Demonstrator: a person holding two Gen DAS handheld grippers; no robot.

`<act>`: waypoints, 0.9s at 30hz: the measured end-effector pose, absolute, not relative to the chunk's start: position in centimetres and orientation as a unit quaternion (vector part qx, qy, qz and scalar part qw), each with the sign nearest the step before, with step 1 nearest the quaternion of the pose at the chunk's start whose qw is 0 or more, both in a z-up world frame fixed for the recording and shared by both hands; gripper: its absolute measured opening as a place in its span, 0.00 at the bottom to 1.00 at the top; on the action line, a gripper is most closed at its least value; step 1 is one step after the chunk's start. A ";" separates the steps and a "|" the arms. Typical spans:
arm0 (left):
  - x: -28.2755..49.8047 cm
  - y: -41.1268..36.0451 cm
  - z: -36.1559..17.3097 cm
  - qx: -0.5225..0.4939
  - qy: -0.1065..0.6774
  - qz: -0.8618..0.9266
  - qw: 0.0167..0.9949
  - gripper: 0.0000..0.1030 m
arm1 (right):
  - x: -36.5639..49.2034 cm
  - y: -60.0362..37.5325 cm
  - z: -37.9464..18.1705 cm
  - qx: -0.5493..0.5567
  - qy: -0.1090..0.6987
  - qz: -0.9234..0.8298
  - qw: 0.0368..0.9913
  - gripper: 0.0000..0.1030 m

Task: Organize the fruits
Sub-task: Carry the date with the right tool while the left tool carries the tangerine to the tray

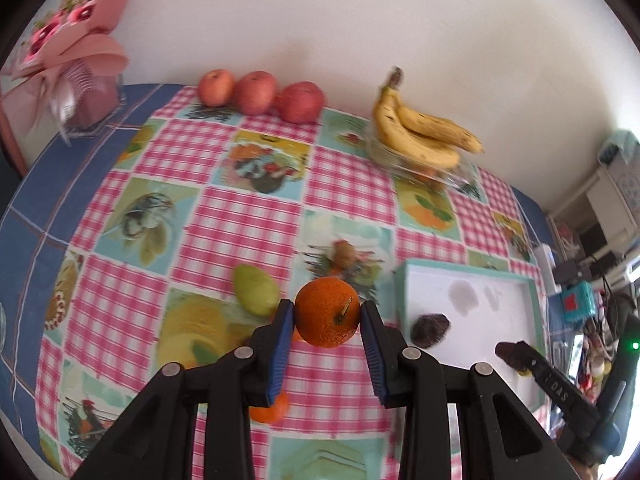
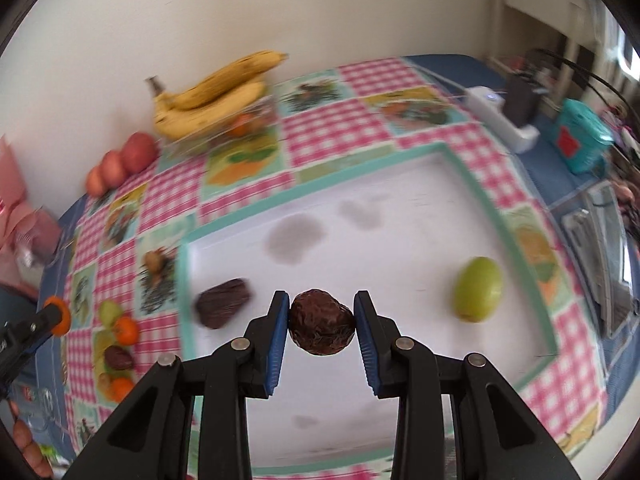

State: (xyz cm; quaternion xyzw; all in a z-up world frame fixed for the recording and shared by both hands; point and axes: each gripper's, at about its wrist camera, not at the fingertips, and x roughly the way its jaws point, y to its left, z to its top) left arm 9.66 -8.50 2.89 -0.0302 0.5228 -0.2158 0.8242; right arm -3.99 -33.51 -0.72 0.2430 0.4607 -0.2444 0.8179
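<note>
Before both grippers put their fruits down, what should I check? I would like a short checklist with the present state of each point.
1. Left gripper holds the orange between both pads: ok.
2. Right gripper holds the dark wrinkled fruit between both pads: ok.
3. Right gripper is over the white tray: ok.
4. Bare tray floor near the held dark fruit, between the other dark fruit and the green fruit: ok.
5. Left gripper is over the tray: not ok, it is over the checked tablecloth.
6. Height of the held fruits above the surface: cannot tell.
</note>
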 end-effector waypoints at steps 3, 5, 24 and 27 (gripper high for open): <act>8.7 -10.3 2.9 -0.019 0.524 -0.231 0.819 0.35 | -5.1 -34.9 -0.8 0.244 0.459 -0.260 0.814 0.34; 7.9 -11.7 2.8 -0.008 0.526 -0.245 0.814 0.35 | -5.8 -35.6 -0.7 0.244 0.457 -0.272 0.811 0.34; 2.0 -20.8 -1.2 0.110 0.553 -0.323 0.760 0.35 | -7.9 -37.7 -1.9 0.260 0.467 -0.290 0.794 0.34; 2.0 -21.3 -2.3 0.117 0.563 -0.321 0.753 0.35 | -7.9 -37.8 -2.4 0.262 0.473 -0.289 0.790 0.34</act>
